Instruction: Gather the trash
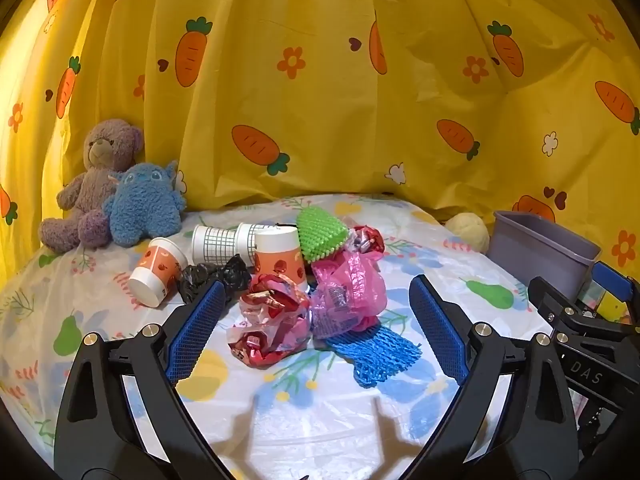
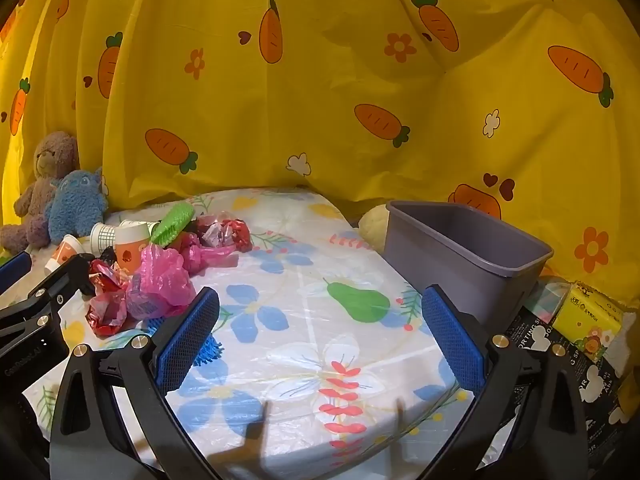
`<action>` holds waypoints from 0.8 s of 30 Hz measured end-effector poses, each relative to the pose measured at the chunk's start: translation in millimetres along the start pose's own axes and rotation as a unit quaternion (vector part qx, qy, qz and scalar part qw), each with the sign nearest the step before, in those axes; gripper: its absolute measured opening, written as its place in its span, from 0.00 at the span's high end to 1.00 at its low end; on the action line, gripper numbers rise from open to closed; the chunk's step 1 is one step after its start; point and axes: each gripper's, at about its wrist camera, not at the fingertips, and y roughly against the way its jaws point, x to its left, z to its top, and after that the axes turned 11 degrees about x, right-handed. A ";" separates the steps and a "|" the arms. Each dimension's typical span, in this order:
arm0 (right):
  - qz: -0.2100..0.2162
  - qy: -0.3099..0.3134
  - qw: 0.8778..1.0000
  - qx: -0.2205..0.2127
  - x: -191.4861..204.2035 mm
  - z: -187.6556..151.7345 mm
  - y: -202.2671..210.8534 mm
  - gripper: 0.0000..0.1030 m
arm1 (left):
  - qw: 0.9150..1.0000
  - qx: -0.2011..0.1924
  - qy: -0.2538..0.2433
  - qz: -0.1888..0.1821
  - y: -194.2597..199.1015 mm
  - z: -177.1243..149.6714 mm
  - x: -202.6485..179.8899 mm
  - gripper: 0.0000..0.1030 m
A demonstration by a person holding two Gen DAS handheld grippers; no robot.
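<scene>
While both pairs of tongs hang over the flower-printed plastic-covered counter (image 2: 320,240) tipped a little downward, the trash lies heaped at its left, far part. The left tongs (image 1: 316,312) stand wide apart, gripping nothing, their blue pads either side of the crumpled red foil wrapper (image 1: 268,320), the pink plastic bag (image 1: 348,292) and the blue foam net sleeve (image 1: 376,352), whose long axis runs from far left to near right. Behind them an orange-and-white paper cup (image 1: 280,256) stands upside down; another orange paper cup (image 1: 158,272) lies on its side, mouth toward the near left, and a grid-patterned white cup (image 1: 216,242) lies with its long axis left to right. The right tongs (image 2: 320,320) are fully spread and empty over bare cloth, the open grey plastic bin (image 2: 464,256) at the far right. The right tool's body, seen from the left wrist, reads "DAS".
</scene>
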 end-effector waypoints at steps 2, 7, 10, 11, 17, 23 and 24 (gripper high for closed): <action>0.000 0.000 1.000 0.000 -0.1 0.2 0.1 0.05 | 1.000 0.000 0.000 0.002 0.1 0.1 0.0 0.11; 0.001 -0.001 1.000 0.001 -0.7 0.5 -1.0 0.05 | 1.000 0.000 -0.001 0.002 1.4 -0.1 0.0 0.11; -0.001 -0.001 1.000 0.000 -0.1 0.3 1.0 0.05 | 1.000 -0.001 0.000 0.002 0.9 0.3 0.2 0.11; -0.001 -0.001 1.000 0.000 0.3 0.2 2.3 0.05 | 1.000 -0.001 0.000 0.001 1.4 0.4 0.6 0.11; 0.000 -0.004 1.000 0.000 -2.8 0.0 0.0 0.05 | 1.000 -0.001 0.000 0.002 0.6 0.6 0.1 0.11; 0.002 -0.005 1.000 -0.001 -3.7 -0.8 1.7 0.05 | 1.000 -0.002 -0.001 0.002 2.8 1.7 -0.1 0.11; 0.002 -0.005 1.000 -0.001 -3.7 -0.8 1.6 0.05 | 1.000 -0.002 -0.001 0.003 2.8 1.7 -0.1 0.11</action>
